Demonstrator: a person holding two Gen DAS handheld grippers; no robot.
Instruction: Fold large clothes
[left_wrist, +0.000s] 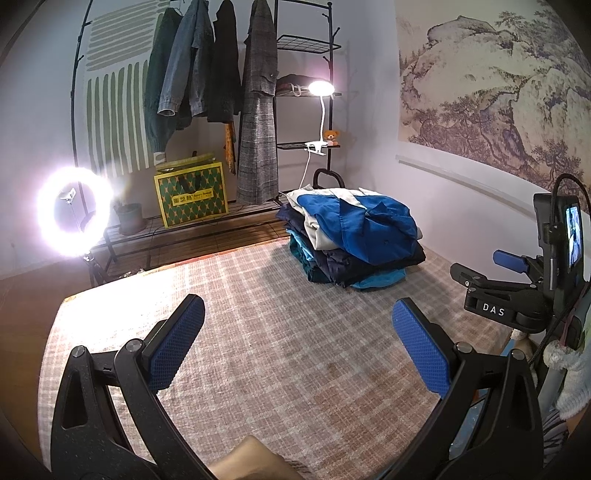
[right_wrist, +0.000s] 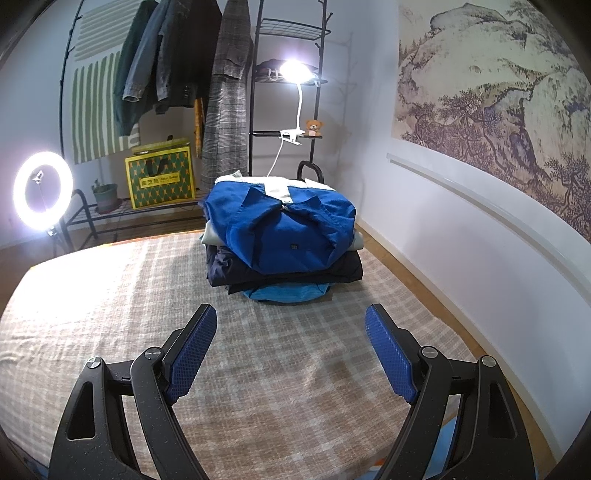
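Black plastic left tongs (left_wrist: 297, 325) and right tongs (right_wrist: 291, 328) — blue dimpled pads (right_wrist: 192, 363), silver pivot screws (right_wrist: 428, 350); white "DAS" lettering (left_wrist: 493, 309), black cable (left_wrist: 569, 184), fuzzy grey sleeve (left_wrist: 570, 373).

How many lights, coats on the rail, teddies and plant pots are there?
Lights: 2, the ring light and lamp
Hanging coats: 4
Teddy: 1
Plant pot: 1
Total: 8
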